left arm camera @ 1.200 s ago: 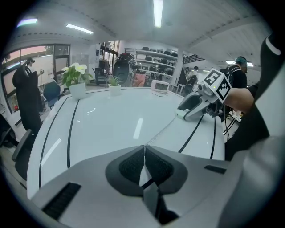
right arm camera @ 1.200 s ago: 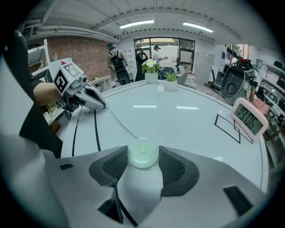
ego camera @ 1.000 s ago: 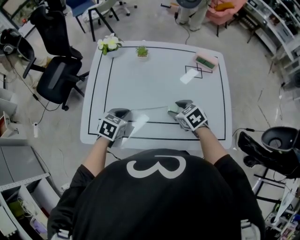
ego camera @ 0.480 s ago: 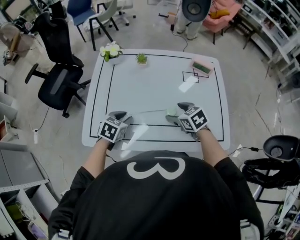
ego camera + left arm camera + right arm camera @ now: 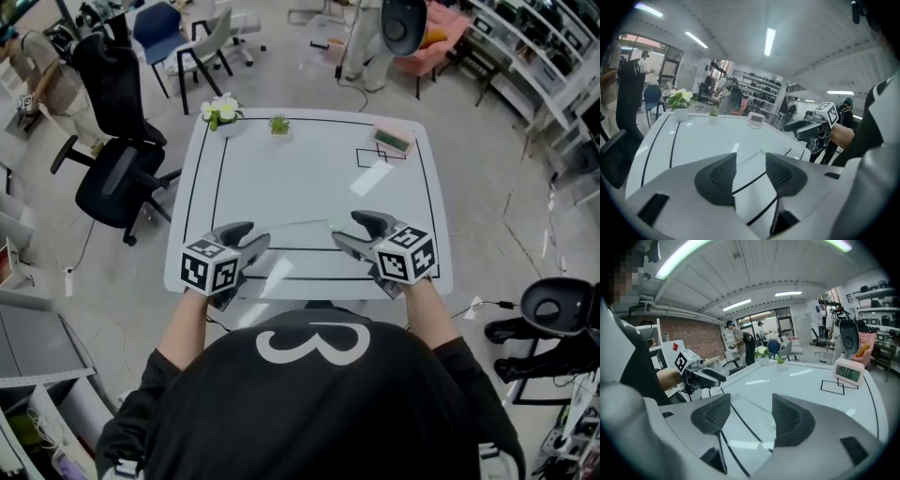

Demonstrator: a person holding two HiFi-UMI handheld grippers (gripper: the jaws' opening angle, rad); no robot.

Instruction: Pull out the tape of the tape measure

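Observation:
The tape measure's thin pulled-out tape [image 5: 300, 223] lies on the white table [image 5: 300, 178], with its small pale case [image 5: 335, 226] at the right end. My left gripper [image 5: 259, 232] hangs above the tape's left end. Its jaws have just been opening and stand open, with nothing between the pads [image 5: 723, 176]. My right gripper [image 5: 343, 226] hovers over the case. Its jaws have just been closing a little but are still open, and only table shows between its pads [image 5: 787, 420]. Each gripper view shows the other gripper: the right one [image 5: 801, 127] and the left one [image 5: 710, 376].
A flower vase [image 5: 219, 111] and a small plant [image 5: 278, 124] stand at the table's far edge. A pink clock [image 5: 393, 140] sits at the far right by a black outlined square [image 5: 370, 157]. An office chair [image 5: 117, 178] stands to the left of the table.
Both grippers have risen off the table and let go of the tape measure. The left jaws went from shut to open. The tape stays stretched on the table.

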